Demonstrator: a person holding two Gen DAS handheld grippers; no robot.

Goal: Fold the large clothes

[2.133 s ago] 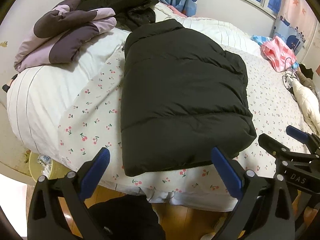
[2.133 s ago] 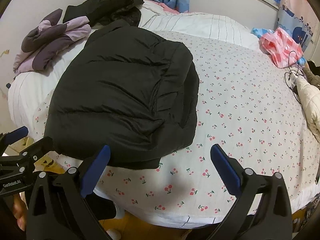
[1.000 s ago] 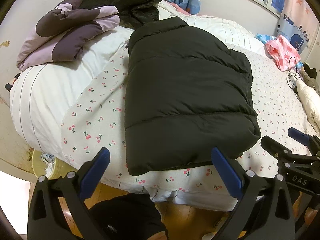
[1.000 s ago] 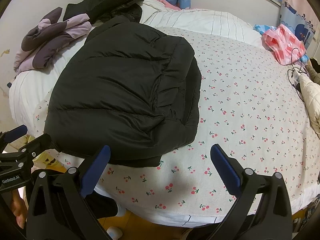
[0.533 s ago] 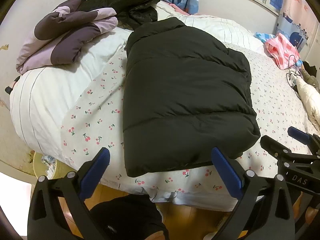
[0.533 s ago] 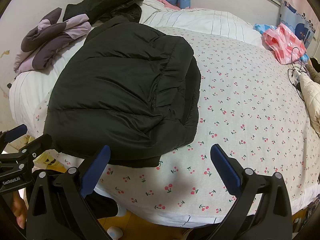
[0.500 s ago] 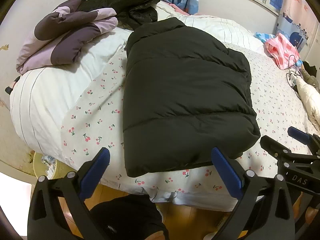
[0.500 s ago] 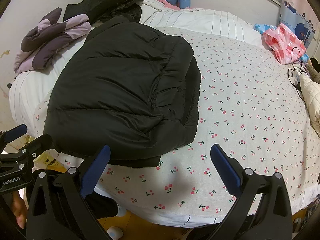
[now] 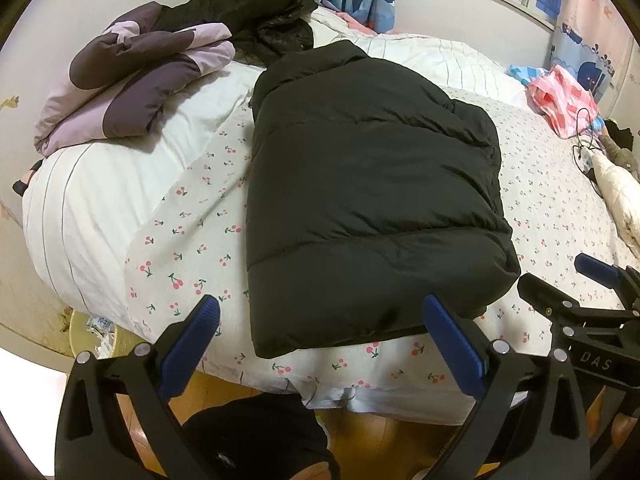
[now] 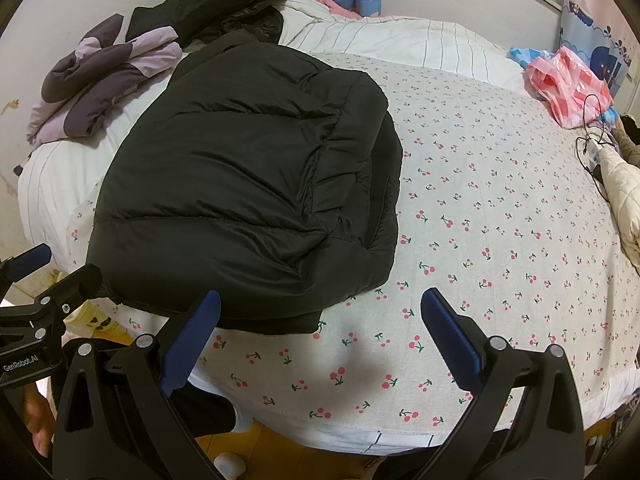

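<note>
A black puffer jacket [image 9: 368,200] lies folded into a rough rectangle on the cherry-print sheet of the bed [image 9: 180,240]; it also shows in the right wrist view [image 10: 248,184]. My left gripper [image 9: 320,344] is open and empty, hovering just short of the jacket's near hem. My right gripper [image 10: 320,336] is open and empty above the sheet beside the jacket's near right corner. Each gripper appears at the edge of the other's view.
A purple and lilac jacket [image 9: 132,84] and another black garment [image 9: 256,20] lie piled at the bed's far left. A pink plastic bag [image 10: 568,84], a cable [image 10: 592,136] and a cream quilted item [image 10: 624,188] sit at the right. Wooden floor lies below the bed's near edge.
Both grippers have stayed open and empty, with only slight drift of the views. The jacket has not moved.
</note>
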